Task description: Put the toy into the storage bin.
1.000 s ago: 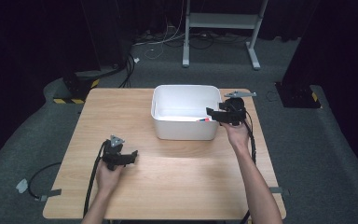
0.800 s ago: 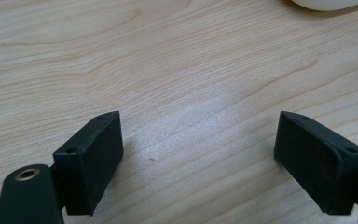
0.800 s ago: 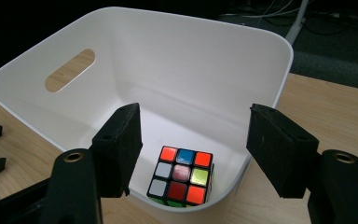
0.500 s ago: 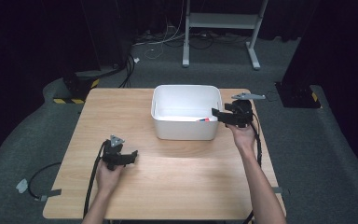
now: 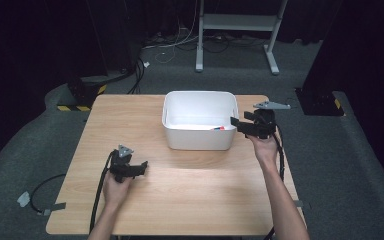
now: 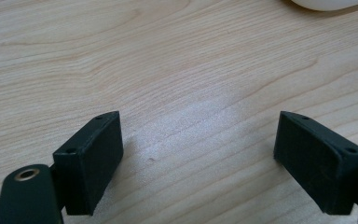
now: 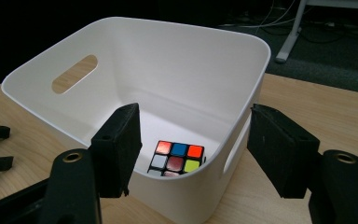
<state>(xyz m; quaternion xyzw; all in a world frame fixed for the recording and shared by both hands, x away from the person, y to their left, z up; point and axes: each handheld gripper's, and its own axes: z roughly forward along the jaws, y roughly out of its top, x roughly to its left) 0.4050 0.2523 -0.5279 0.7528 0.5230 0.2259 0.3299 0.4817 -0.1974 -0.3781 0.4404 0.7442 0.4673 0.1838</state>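
A white plastic bin [image 5: 200, 120] with handle slots stands at the table's far middle. A colourful puzzle cube [image 7: 177, 156] lies on its floor near the right wall; in the high view a red bit of the cube [image 5: 218, 128] peeks over the rim. My right gripper [image 5: 236, 125] hovers at the bin's right wall, pointing left. Its jaws are open and hold nothing, and in its own view the right gripper [image 7: 193, 135] frames the bin [image 7: 135, 60]. My left gripper [image 5: 142, 167] rests low over bare wood at the front left. In its own view the left gripper [image 6: 198, 149] is also open and holds nothing.
The wooden table [image 5: 195, 185] is bare in front of the bin, and the bin's corner [image 6: 328, 3] shows at the top right of the left gripper view. Grey carpet surrounds the table. A metal stand [image 5: 240, 30], cables and a striped block [image 5: 80, 100] lie behind it.
My right gripper has drawn back a little to the right, away from over the bin's rim. The left gripper has stayed where it was.
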